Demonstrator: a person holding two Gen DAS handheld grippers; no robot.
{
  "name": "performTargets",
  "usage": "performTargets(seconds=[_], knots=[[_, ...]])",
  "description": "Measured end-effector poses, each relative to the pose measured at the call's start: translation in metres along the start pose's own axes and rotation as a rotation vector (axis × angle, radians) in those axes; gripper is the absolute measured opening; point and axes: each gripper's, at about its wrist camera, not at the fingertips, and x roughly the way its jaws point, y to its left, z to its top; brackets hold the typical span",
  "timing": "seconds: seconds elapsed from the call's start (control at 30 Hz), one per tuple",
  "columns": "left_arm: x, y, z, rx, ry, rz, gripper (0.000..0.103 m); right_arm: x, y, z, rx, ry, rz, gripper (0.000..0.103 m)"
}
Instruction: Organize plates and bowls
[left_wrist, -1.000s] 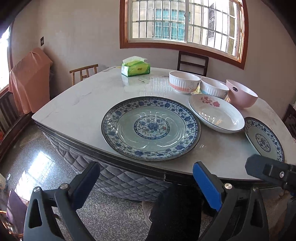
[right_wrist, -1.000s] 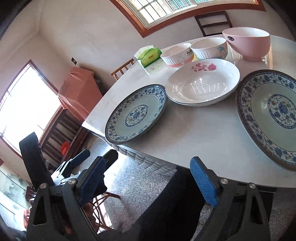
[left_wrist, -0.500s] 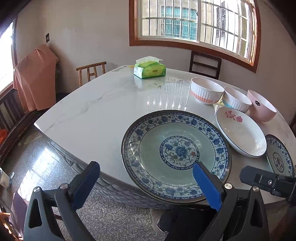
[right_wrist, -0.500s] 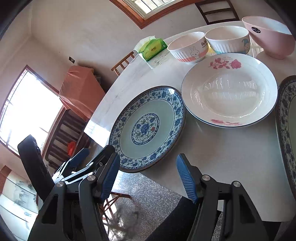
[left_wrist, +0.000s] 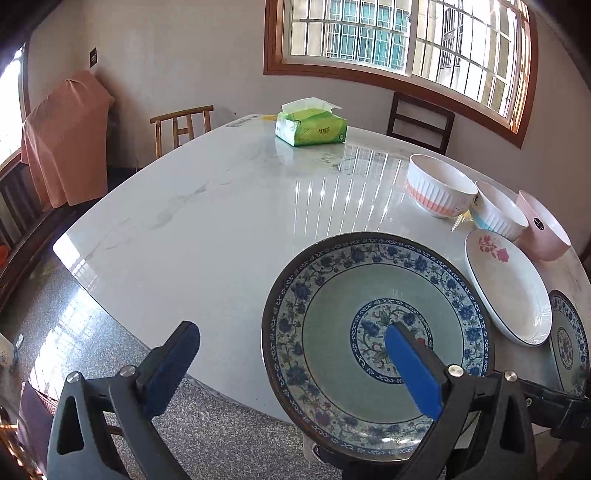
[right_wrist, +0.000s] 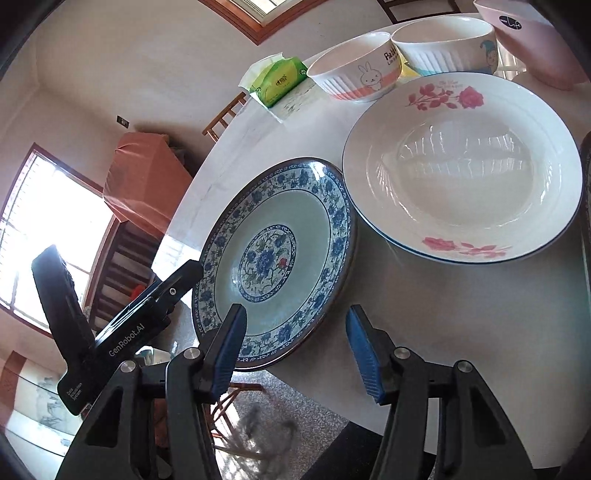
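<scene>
Blue-patterned plate (right_wrist: 277, 258) lies at the near table (left_wrist: 221, 221) edge, rim overhanging, directly ahead of the right gripper (right_wrist: 295, 347), whose empty jaws are closing; left gripper (left_wrist: 291, 369) stands open, straddling the rim.

Both grippers are black plastic, silver screws at the joints, blue ribbed fingers (right_wrist: 364, 350), white "GenRobot.AI" lettering.
</scene>
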Motion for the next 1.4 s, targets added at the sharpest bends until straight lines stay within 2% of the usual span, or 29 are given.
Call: performTargets(seconds=[0.13, 0.2, 0.23, 0.3, 0.43, 0.5, 0.67, 0.73, 0.8, 0.87, 1.4], knots=[[0.01, 0.005, 0.005, 0.001, 0.015, -0.01, 0.1, 0.008, -0.002, 0.004, 0.01, 0.011, 0.003, 0.053], [0.016, 0.009, 0.007, -0.024, 0.039, -0.032, 0.085, 0.01, 0.0, 0.006, 0.002, 0.009, -0.006, 0.052], [0.02, 0.011, 0.007, -0.035, 0.058, -0.045, 0.083, 0.01, 0.0, 0.006, 0.003, 0.007, -0.009, 0.052], [0.027, 0.014, 0.007, -0.05, 0.092, -0.061, 0.072, 0.012, 0.001, 0.007, 0.006, 0.009, -0.003, 0.052], [0.036, 0.017, 0.006, -0.06, 0.122, -0.084, 0.063, 0.015, 0.004, 0.01, -0.015, 0.001, -0.02, 0.051], [0.04, 0.017, 0.005, -0.057, 0.143, -0.094, 0.042, 0.017, 0.005, 0.012, -0.019, -0.002, -0.026, 0.049], [0.039, 0.02, 0.008, -0.058, 0.121, -0.089, 0.035, 0.018, 0.003, 0.015, -0.025, -0.018, -0.05, 0.043], [0.039, 0.024, 0.009, -0.069, 0.115, -0.088, 0.033, 0.02, 0.003, 0.015, -0.046, -0.027, -0.084, 0.034], [0.04, 0.027, 0.011, -0.076, 0.108, -0.078, 0.033, 0.022, 0.003, 0.015, -0.063, -0.03, -0.103, 0.021], [0.04, 0.032, 0.012, -0.084, 0.104, -0.074, 0.032, 0.024, 0.003, 0.015, -0.081, -0.033, -0.109, 0.018], [0.049, 0.057, 0.021, -0.147, 0.089, -0.026, 0.03, 0.043, 0.019, 0.03, -0.129, -0.038, -0.12, 0.018]])
